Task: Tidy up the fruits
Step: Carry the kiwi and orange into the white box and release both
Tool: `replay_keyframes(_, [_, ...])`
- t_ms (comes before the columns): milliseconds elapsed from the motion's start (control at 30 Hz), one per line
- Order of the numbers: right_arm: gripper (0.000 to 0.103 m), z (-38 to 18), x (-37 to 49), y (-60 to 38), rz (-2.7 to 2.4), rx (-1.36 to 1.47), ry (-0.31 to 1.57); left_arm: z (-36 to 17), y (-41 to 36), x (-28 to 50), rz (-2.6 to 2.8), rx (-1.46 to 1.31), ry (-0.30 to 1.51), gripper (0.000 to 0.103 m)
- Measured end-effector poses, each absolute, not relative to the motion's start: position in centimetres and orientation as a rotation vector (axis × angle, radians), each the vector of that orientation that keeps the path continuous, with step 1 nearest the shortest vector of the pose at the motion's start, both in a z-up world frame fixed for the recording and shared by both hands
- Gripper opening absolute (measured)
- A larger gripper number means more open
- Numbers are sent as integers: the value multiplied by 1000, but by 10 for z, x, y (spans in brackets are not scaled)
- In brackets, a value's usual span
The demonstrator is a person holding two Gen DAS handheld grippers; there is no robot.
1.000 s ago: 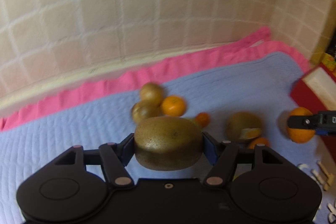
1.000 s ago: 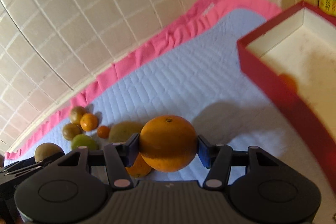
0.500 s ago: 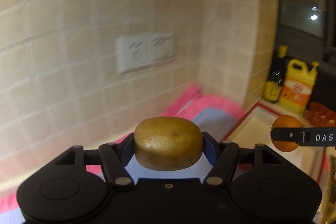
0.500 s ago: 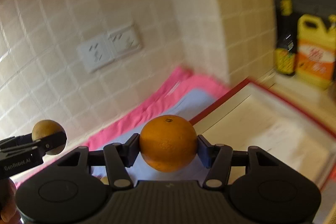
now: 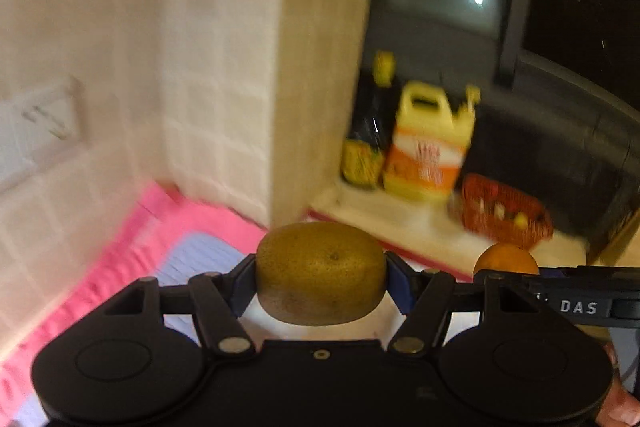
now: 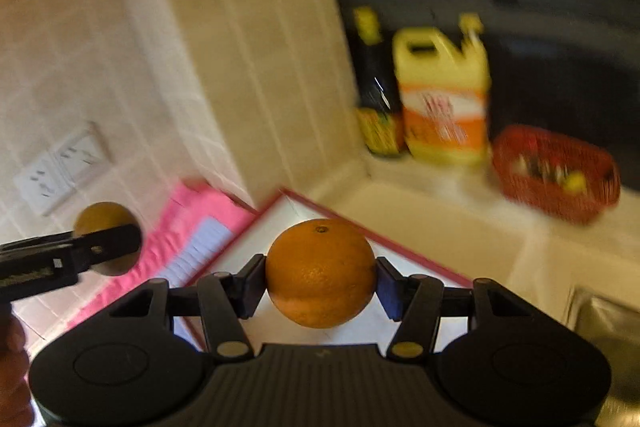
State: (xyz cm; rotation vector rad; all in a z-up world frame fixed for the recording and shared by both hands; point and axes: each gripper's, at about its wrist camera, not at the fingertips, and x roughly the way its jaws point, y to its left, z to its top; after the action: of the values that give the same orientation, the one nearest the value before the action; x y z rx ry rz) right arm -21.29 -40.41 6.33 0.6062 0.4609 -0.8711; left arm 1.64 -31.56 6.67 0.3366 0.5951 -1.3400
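My left gripper (image 5: 321, 273) is shut on a brown-green kiwi-like fruit (image 5: 320, 271) and holds it in the air. My right gripper (image 6: 320, 277) is shut on an orange (image 6: 320, 273) and holds it over the red-rimmed white box (image 6: 304, 205). The left gripper with its fruit (image 6: 105, 237) shows at the left of the right wrist view. The orange (image 5: 506, 259) shows at the right of the left wrist view. The box rim (image 5: 420, 259) is partly hidden behind the fruit.
A blue quilted mat with pink border (image 6: 188, 227) lies left of the box. A dark bottle (image 6: 378, 87), a yellow jug (image 6: 444, 95) and a red basket (image 6: 556, 175) stand on the ledge behind. A tiled wall corner (image 5: 280, 87) and a socket (image 6: 60, 167) are at left.
Both grippers have swung right and upward with their fruit, away from the fruit pile on the mat, toward the red box and the ledge. Both grips are unchanged.
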Motion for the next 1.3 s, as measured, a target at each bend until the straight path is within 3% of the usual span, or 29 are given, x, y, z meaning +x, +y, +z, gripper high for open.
replay_keyframes(300, [59, -15, -206, -441, -802, 746, 617, -21, -364, -4, -1351, 484, 846, 78])
replay_keyframes(567, [59, -39, -201, -439, -810, 780, 671, -48, -370, -16, -1348, 561, 879, 78])
replay_keyframes(933, [61, -38, -203, -442, -806, 787, 687, -57, -371, -26, -1322, 647, 873, 79])
replay_keyframes(1300, [68, -18, -213, -437, -840, 753, 638, -16, -340, -21, -1314, 571, 719, 80])
